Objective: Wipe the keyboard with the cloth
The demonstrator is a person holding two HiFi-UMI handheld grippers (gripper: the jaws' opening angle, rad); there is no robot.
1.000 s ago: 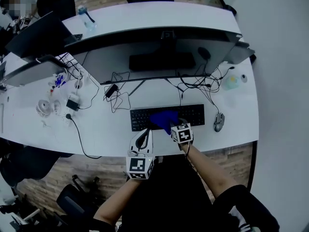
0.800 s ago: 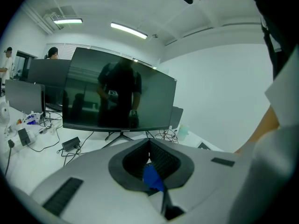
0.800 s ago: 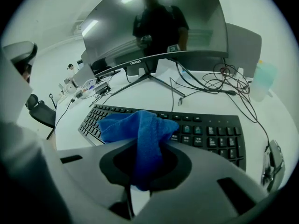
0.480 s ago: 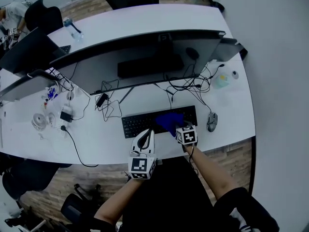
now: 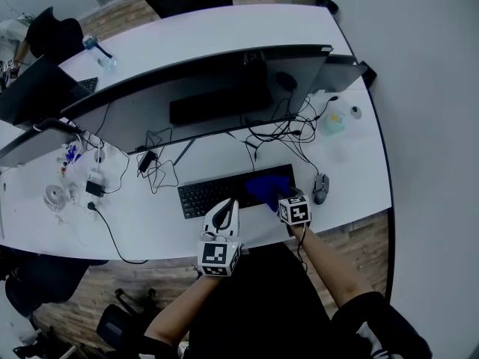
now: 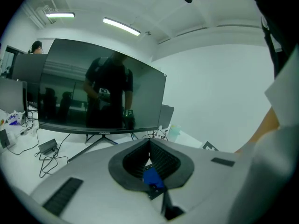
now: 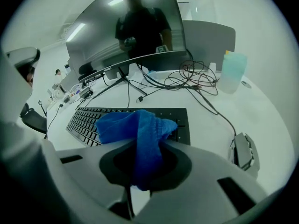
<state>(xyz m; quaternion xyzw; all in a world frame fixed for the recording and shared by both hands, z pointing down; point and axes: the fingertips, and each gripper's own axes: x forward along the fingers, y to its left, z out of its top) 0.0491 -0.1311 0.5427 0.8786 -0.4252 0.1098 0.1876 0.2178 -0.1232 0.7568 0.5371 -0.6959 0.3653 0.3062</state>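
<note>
A black keyboard (image 5: 213, 194) lies on the white desk (image 5: 150, 215) in front of the monitor. A blue cloth (image 5: 266, 187) rests bunched on the keyboard's right part. My right gripper (image 5: 280, 197) is shut on the cloth. In the right gripper view the cloth (image 7: 136, 129) hangs out between the jaws over the keyboard (image 7: 88, 120). My left gripper (image 5: 224, 206) hovers at the desk's front edge, left of the right one, off the keyboard. Seen in the left gripper view, the left gripper (image 6: 149, 142) is shut, its tips meeting with nothing between them.
A mouse (image 5: 320, 188) lies just right of the keyboard. A wide curved monitor (image 5: 202, 88) stands behind, with tangled cables (image 5: 277, 137) under it. A pale bottle (image 7: 232, 71) stands at the back right. Chargers and small items (image 5: 82, 182) lie at the left.
My right gripper has dragged the cloth rightward along the keyboard, from its middle toward its right end. The left gripper has stayed at the desk's front edge.
</note>
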